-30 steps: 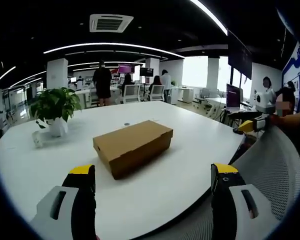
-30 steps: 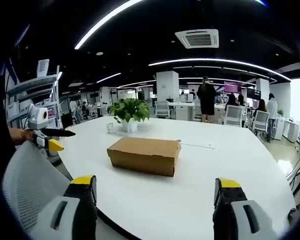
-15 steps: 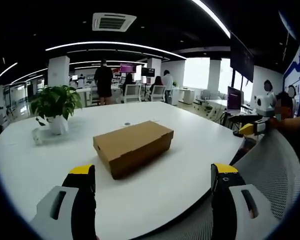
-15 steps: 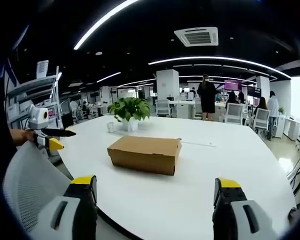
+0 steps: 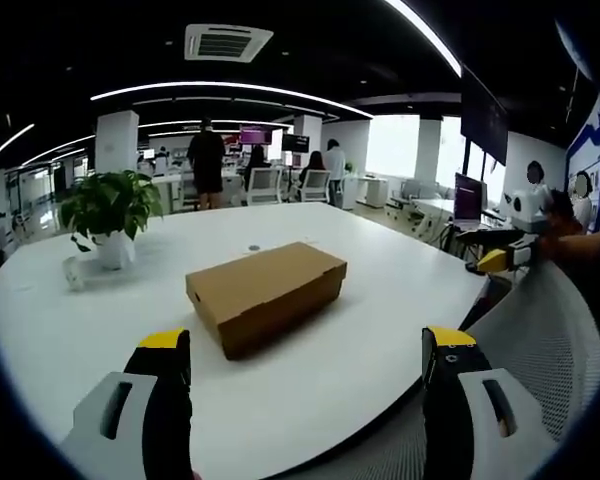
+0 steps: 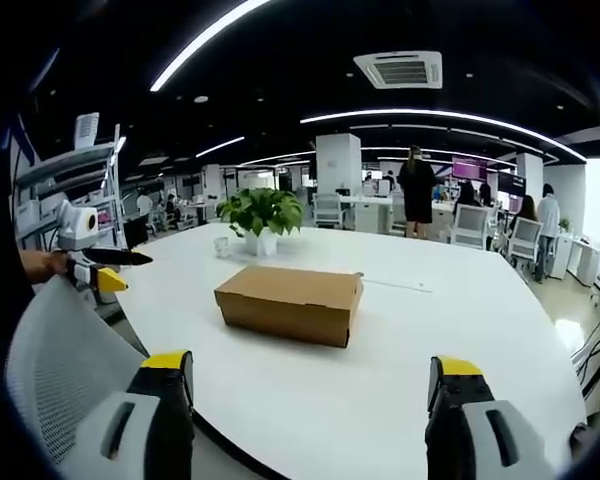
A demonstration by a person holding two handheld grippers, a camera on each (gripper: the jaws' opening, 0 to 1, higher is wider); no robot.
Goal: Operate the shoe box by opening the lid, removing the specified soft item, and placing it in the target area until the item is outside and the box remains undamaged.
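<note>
Cardboard shoe box (image 5: pixel 267 293) (image 6: pixel 290 304), brown and with its lid shut, is seen lying flat near the middle of a large white round bench (image 5: pixel 380 330) (image 6: pixel 460 330). Nothing is seen resting on the box or touching it. Behind it, well apart, a potted green plant (image 5: pixel 107 215) (image 6: pixel 261 216) is set on the bench, with a small clear cup (image 5: pixel 75 276) (image 6: pixel 220 251) just beside it. A white mesh chair back (image 5: pixel 540 350) (image 6: pixel 55 360) is seen between the claws and the bench edge. The left claw (image 5: pixel 305 350) is held wide open and empty, short of the bench, and the right claw (image 6: pixel 310 375) likewise. Office desks, chairs and standing people are visible far behind.
</note>
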